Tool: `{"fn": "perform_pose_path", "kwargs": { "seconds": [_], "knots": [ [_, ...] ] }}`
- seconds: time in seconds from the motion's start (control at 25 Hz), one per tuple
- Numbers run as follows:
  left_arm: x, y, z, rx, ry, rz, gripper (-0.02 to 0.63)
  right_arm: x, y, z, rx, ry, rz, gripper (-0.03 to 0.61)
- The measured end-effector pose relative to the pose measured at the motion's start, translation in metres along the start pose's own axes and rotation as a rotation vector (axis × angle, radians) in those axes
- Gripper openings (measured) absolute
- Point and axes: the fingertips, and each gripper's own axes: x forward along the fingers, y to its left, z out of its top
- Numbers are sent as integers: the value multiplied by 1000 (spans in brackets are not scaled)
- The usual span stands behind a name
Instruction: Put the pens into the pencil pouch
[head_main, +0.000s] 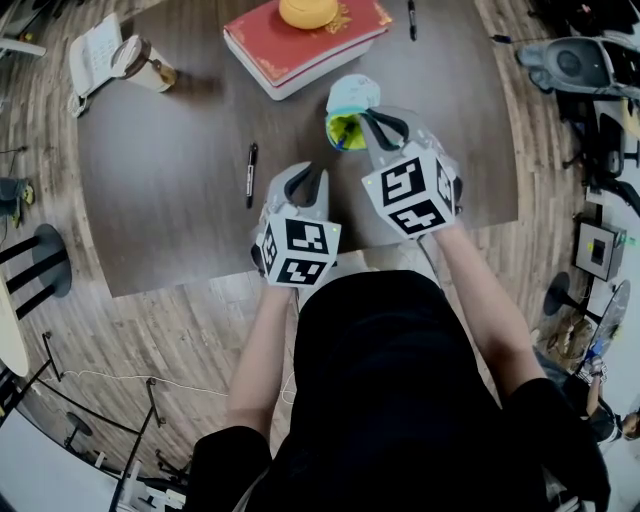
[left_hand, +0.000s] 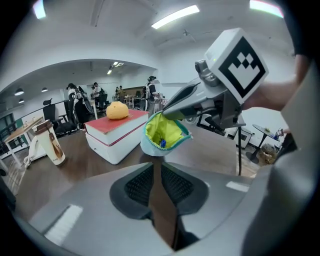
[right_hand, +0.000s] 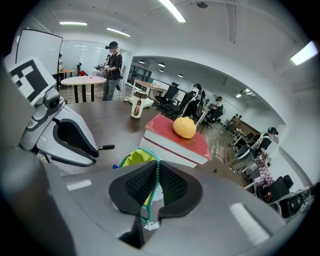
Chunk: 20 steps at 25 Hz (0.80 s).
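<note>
1. Your right gripper (head_main: 368, 120) has its jaws closed on the teal zipper edge of the pencil pouch (head_main: 350, 105).
2. The pouch is pale blue with yellow-green lining. It gapes open just near of the red book (head_main: 305, 48), with a blue pen (left_hand: 161, 143) inside.
3. Your left gripper (head_main: 310, 172) has its jaws slightly apart and empty. A black pen (head_main: 251, 173) lies to its left.

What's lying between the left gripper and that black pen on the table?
Nothing; the head view shows only bare table between the left gripper and the pen.

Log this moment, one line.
left gripper open, empty | right gripper shut on pouch rim | pouch mouth open | black pen on table beside left gripper, untouched
</note>
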Motion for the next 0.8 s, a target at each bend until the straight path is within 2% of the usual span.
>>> {"fn": "perform_pose_path", "kwargs": {
  "seconds": [0.36, 0.8],
  "knots": [
    [-7, 20, -25, -36, 38, 47, 48, 4, 1, 6, -14, 0, 9, 25],
    [-16, 49, -72, -91, 88, 117, 48, 7, 3, 7, -39, 7, 25, 25]
  ]
}}
